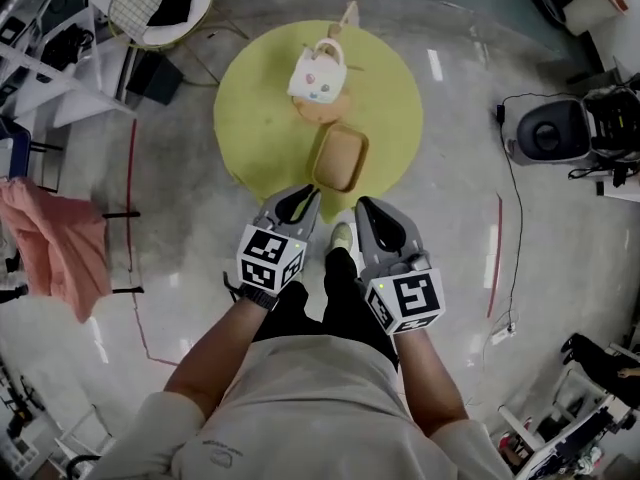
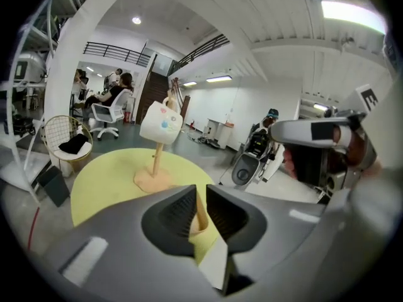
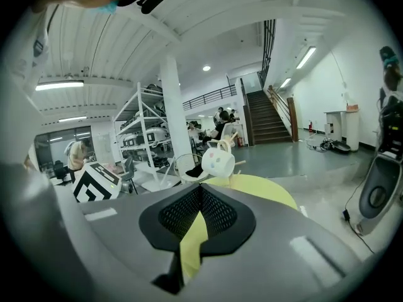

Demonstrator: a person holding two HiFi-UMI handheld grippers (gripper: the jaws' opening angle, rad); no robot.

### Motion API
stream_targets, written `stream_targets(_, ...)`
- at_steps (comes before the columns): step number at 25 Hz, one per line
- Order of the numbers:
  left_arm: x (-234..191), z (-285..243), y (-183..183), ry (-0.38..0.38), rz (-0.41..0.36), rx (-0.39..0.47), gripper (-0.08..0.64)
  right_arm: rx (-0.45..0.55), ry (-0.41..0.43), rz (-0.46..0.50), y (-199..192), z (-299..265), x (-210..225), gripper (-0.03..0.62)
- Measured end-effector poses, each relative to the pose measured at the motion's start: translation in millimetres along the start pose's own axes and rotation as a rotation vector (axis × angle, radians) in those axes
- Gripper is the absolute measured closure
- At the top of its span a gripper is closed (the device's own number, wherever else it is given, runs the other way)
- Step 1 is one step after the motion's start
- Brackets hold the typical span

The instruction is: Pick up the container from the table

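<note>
Container (image 1: 340, 158) lies untouched on the yellow table (image 1: 258, 98); left tongs (image 1: 302, 198) a slit apart, empty; right tongs (image 1: 366, 208) clenched, empty.

I am standing on a glossy grey floor (image 1: 470, 138) beside a round yellow table (image 1: 250, 108). Ceiling strip lights (image 3: 60, 85) are glowing, and a staircase (image 3: 267, 121) is rising behind a white column (image 3: 171, 106).

Side by side, the left gripper (image 1: 300, 196) and right gripper (image 1: 368, 208) hovered at the near edge of a round yellow worktop (image 1: 250, 98). A tan container (image 1: 341, 158) lay just ahead, and behind it a white mug (image 1: 317, 73) hung on a stand (image 1: 322, 109).
</note>
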State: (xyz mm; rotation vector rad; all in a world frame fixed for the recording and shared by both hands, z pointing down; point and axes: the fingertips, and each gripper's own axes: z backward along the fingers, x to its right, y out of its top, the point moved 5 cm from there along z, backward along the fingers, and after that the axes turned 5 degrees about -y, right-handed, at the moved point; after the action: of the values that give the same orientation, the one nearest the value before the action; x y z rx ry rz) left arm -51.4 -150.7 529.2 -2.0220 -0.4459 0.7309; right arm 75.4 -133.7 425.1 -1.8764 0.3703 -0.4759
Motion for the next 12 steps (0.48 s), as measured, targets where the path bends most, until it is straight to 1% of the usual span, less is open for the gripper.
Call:
stream_targets(5, -28.1, -33.0, -25.8, 0.089, 0.069, -0.062, 0.551, -0.066, 0.061, -0.023, -17.0, -33.5, 21.1, 0.581)
stream_targets(9, -54.6, -59.5, -44.6, 0.151, 0.094, -0.107, 0.541, -0.098, 0.087, -0.030, -26.7, -58.2, 37.5, 0.581)
stream_targets(12, -70.6, -74.1, -60.7, 0.180, 0.108, -0.148, 0.527, -0.117, 0.093, -0.039, -36.6, -72.5, 47.6, 0.581)
